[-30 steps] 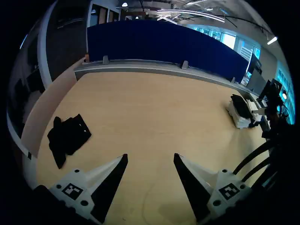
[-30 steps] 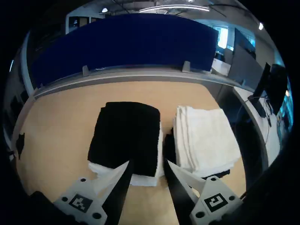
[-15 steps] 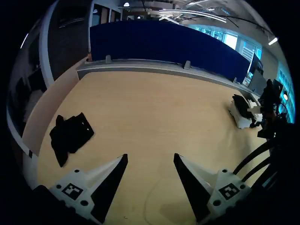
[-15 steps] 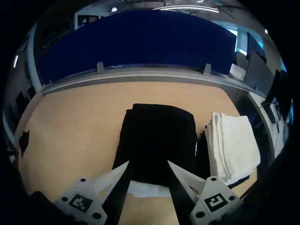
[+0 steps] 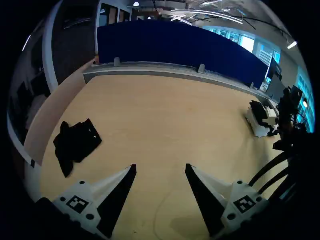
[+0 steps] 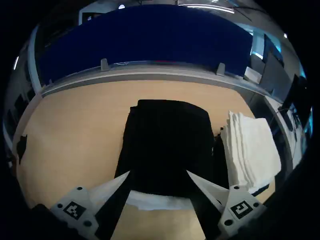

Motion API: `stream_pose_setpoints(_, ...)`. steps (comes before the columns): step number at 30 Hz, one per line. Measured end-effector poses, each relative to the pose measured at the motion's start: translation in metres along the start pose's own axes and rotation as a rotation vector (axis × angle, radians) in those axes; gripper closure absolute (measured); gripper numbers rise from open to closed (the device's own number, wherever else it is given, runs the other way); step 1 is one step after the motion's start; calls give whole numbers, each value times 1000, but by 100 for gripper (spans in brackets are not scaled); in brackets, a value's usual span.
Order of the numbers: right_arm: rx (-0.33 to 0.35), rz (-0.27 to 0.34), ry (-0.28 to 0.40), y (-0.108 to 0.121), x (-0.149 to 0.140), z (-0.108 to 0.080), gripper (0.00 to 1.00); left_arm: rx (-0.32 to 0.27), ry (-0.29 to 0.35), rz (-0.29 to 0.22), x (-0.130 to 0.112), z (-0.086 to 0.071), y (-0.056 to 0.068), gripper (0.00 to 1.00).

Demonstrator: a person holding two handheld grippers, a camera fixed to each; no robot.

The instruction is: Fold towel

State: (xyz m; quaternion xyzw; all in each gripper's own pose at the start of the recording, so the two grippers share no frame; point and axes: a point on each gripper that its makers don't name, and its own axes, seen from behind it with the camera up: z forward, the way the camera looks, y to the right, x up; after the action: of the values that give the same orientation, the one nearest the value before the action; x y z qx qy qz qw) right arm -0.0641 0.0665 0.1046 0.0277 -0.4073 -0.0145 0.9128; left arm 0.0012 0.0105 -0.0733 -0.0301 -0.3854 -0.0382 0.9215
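In the right gripper view a folded black towel [image 6: 168, 140] lies on top of a white towel [image 6: 156, 201] whose edge peeks out at the near side. My right gripper [image 6: 159, 178] is open, its fingers spread just above the near end of that stack. To its right sits a pile of folded white towels [image 6: 252, 150]. In the left gripper view my left gripper [image 5: 160, 170] is open over bare wooden tabletop [image 5: 160, 116]. A crumpled black towel [image 5: 76, 142] lies on the table to its left. The towel stacks [image 5: 260, 118] appear small at far right.
A blue divider panel [image 6: 148, 40] with a grey rail runs along the table's far edge. Office monitors [image 5: 276, 80] stand beyond the right end. The table edge [image 5: 36, 132] curves down the left side next to the crumpled towel.
My right gripper shifted left to centre on the black-topped stack and its fingers spread wider. The left gripper barely moved.
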Motion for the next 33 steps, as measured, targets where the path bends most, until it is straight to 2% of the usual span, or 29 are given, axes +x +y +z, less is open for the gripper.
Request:
stream_pose_setpoints(9,9,7,-13,-1,-11,8,9,0,-1,-1,0,2,0,9)
stream_pose_setpoints(15,18,4,-13,-1,-6,6,9,-1,-5,0,-1,4,2,9)
stream_pose_setpoints(20,25,-25,16,-2,15,-4,1,-4,-3,-1,2,5,3,9)
stream_pose_setpoints(26,16,-37,77,4,55,-10,0,-6,-1,-5,4,6,5,9)
stream_pose_setpoints(33,9,-31,94,13,85,4,0,-5,-7,-4,1,7,6,9)
